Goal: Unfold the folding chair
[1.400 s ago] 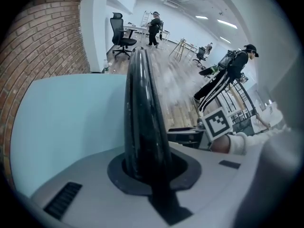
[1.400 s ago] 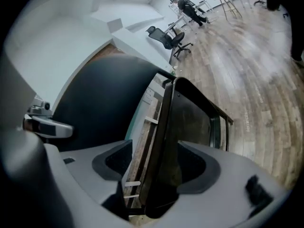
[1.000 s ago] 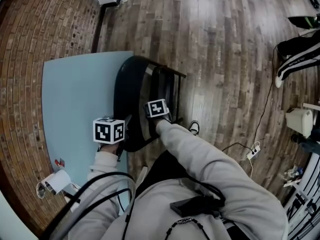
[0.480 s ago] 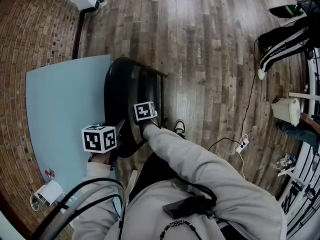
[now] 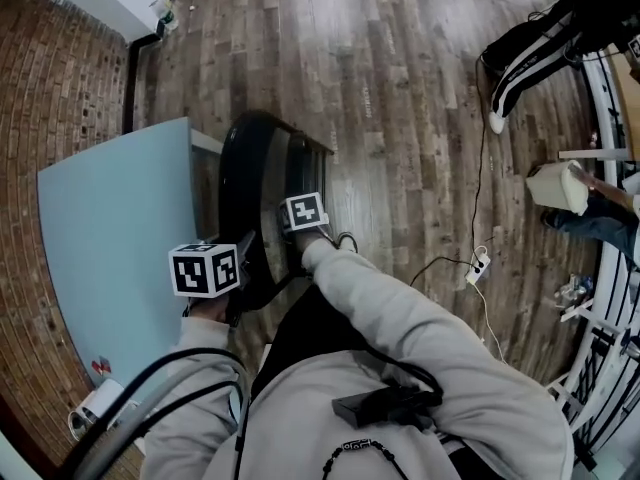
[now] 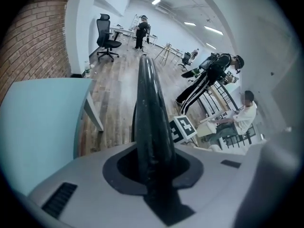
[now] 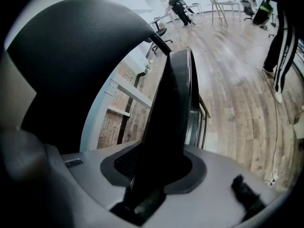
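Observation:
The black folding chair (image 5: 258, 183) stands folded on the wood floor, just ahead of the person's legs. My left gripper (image 5: 243, 253) is shut on the thin edge of one padded panel (image 6: 148, 103), which runs straight up between its jaws; they have eased slightly wider while staying on it. My right gripper (image 5: 292, 232) grips the other black panel (image 7: 173, 103), next to the chair's metal frame bars (image 7: 202, 122). Its jaws have just been closing onto that panel. The wide rounded panel (image 7: 71, 46) fills the left of the right gripper view.
A light blue table top (image 5: 110, 238) lies close on the chair's left, with a brick wall (image 5: 50, 78) behind it. A power strip and cable (image 5: 478, 264) lie on the floor to the right. A person in striped trousers (image 5: 520, 48) stands at the far right.
The chair and both grippers have shifted rightward, away from the blue table top, opening a gap between them. Both grippers stay on the chair.

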The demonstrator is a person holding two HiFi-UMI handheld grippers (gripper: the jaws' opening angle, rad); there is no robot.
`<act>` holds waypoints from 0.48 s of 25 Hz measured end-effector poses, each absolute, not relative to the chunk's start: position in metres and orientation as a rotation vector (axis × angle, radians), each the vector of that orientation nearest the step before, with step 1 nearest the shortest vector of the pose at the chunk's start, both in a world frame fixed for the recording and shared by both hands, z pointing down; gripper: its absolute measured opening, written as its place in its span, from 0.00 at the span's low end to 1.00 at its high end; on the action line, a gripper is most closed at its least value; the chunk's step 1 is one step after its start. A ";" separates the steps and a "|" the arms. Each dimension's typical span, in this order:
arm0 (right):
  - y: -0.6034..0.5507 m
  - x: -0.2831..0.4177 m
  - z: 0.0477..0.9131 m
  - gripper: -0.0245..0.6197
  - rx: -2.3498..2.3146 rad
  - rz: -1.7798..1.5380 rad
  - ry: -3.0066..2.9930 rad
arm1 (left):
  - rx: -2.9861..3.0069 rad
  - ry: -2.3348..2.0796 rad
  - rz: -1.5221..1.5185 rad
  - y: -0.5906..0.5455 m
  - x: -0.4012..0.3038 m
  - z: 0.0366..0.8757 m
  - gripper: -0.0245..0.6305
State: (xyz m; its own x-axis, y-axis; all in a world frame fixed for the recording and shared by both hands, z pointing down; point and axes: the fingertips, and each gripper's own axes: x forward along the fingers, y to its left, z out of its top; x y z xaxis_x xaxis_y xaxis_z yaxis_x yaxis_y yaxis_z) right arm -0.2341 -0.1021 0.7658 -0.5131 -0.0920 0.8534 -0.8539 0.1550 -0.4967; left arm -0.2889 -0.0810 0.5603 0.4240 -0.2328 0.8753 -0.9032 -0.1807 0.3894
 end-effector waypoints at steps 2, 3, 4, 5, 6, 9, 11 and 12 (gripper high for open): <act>-0.100 -0.214 0.765 0.25 0.896 1.430 -1.753 | 1.688 -0.982 0.836 -0.081 -0.275 0.561 0.17; -0.100 -0.205 0.766 0.25 0.884 1.428 -1.761 | 1.695 -0.974 0.839 -0.081 -0.269 0.562 0.17; -0.101 -0.197 0.767 0.25 0.871 1.420 -1.771 | 1.700 -0.966 0.841 -0.081 -0.264 0.563 0.17; -0.102 -0.188 0.768 0.25 0.858 1.408 -1.779 | 1.702 -0.962 0.841 -0.080 -0.259 0.566 0.18; -0.103 -0.180 0.769 0.25 0.847 1.392 -1.784 | 1.701 -0.960 0.841 -0.078 -0.254 0.569 0.19; -0.101 -0.159 0.772 0.25 0.816 1.347 -1.795 | 1.685 -0.967 0.825 -0.069 -0.244 0.578 0.20; -0.102 -0.145 0.774 0.25 0.807 1.344 -1.809 | 1.676 -0.977 0.818 -0.066 -0.241 0.583 0.20; -0.104 -0.138 0.774 0.25 0.807 1.354 -1.822 | 1.672 -0.985 0.815 -0.067 -0.242 0.585 0.19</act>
